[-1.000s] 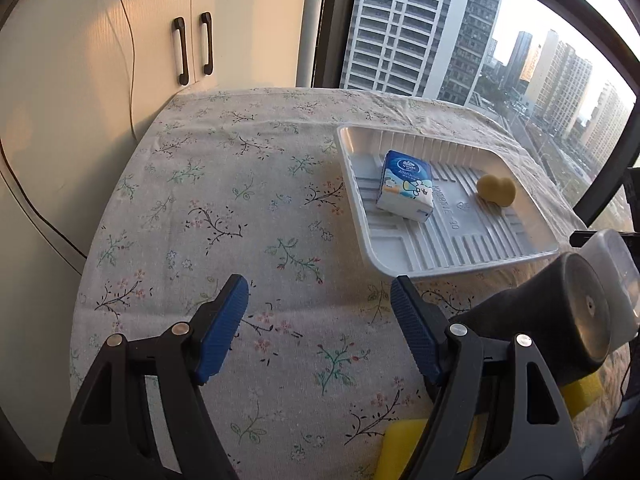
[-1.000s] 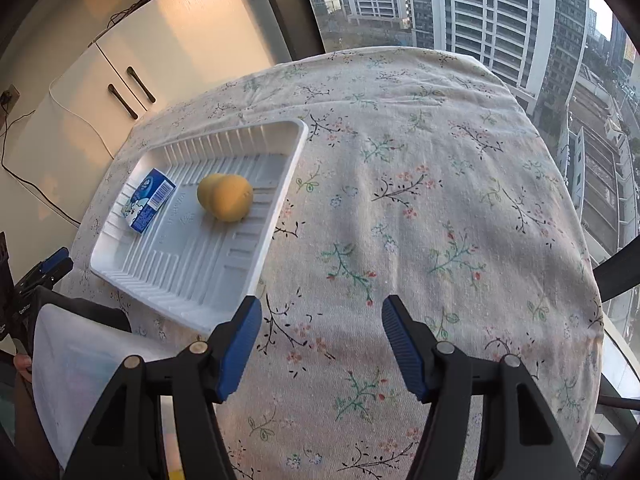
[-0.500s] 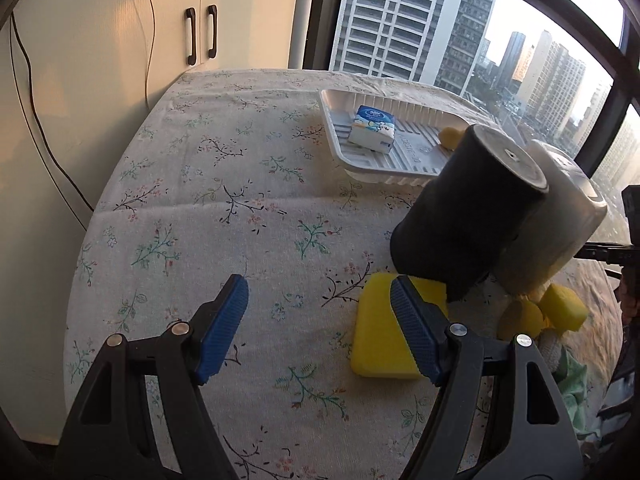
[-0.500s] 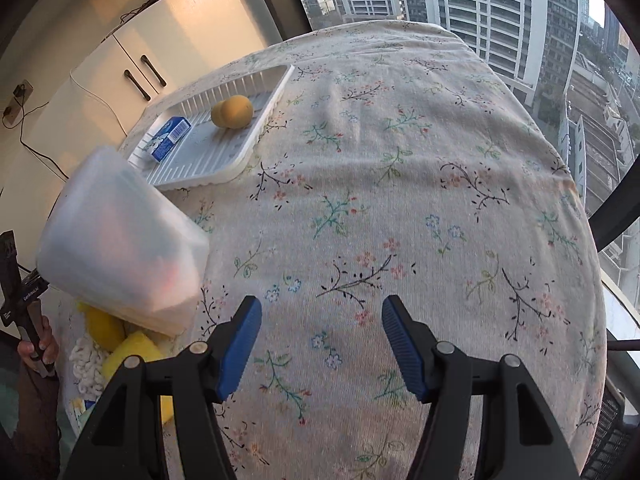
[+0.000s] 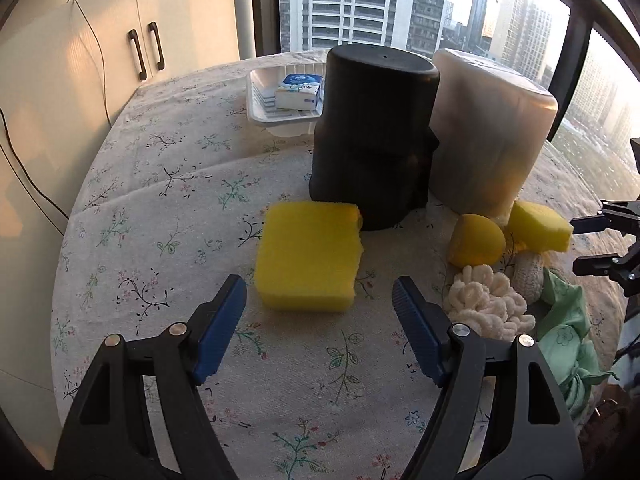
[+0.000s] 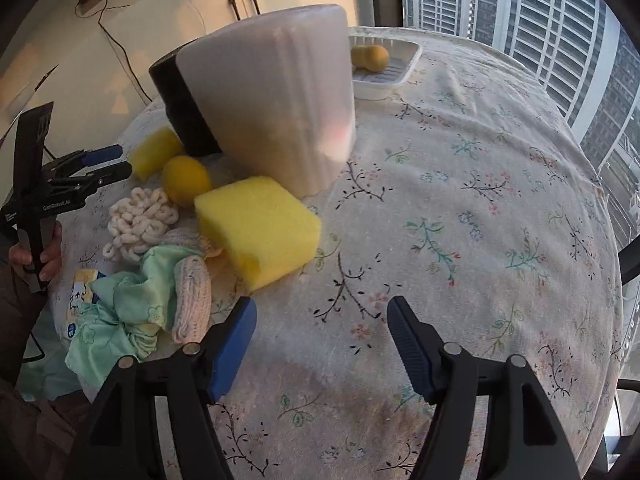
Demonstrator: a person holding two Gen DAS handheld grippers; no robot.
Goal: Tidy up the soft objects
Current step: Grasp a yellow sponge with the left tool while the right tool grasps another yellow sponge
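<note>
My left gripper (image 5: 319, 312) is open and empty, just short of a yellow sponge (image 5: 310, 254) on the floral tablecloth. A second yellow sponge (image 6: 258, 226) lies ahead-left of my open, empty right gripper (image 6: 322, 330). Near it lie a yellow ball (image 6: 186, 180), a cream knitted cloth (image 6: 138, 218), a pink knitted roll (image 6: 192, 298) and a green cloth (image 6: 124, 308). A white tray (image 5: 262, 110) at the far side holds a tissue pack (image 5: 298, 96) and a yellow soft toy (image 6: 370, 56).
A black upturned bin (image 5: 370, 136) and a translucent white bin (image 5: 486, 128) stand between the soft things and the tray. White cabinets (image 5: 120, 40) and a window are behind the round table. The left gripper also shows in the right wrist view (image 6: 102, 164).
Both grippers have pulled back from the tray toward the near side of the table. The bins, sponges and cloths have come into view. Both grippers stay open.
</note>
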